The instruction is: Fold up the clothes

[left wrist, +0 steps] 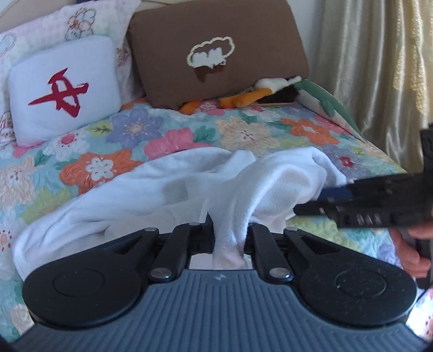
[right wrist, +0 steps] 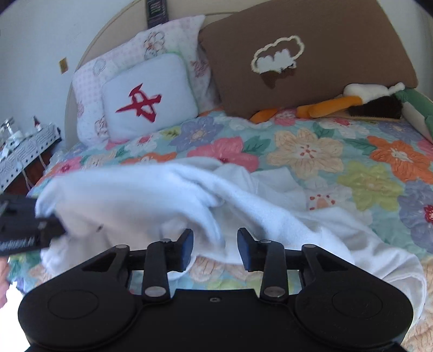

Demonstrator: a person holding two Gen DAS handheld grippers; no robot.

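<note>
A white fleece garment (left wrist: 151, 184) lies crumpled on the floral quilt (left wrist: 243, 130) of a bed. My left gripper (left wrist: 230, 238) is shut on a bunched fold of the white garment and lifts it a little. My right gripper (right wrist: 215, 249) is open, its jaws apart just above the garment (right wrist: 162, 195) with cloth lying between and beyond them, not pinched. In the left wrist view the right gripper (left wrist: 314, 200) reaches in from the right toward the lifted fold. In the right wrist view the left gripper's body (right wrist: 24, 224) shows at the left edge.
At the head of the bed stand a brown cushion (left wrist: 216, 48), a pale blue pillow with a red mark (left wrist: 65, 89) and a floral pillow (left wrist: 81, 21). Orange and green plush toys (left wrist: 251, 97) lie by the brown cushion. Curtains (left wrist: 379, 67) hang right. A bedside table (right wrist: 24, 143) stands left.
</note>
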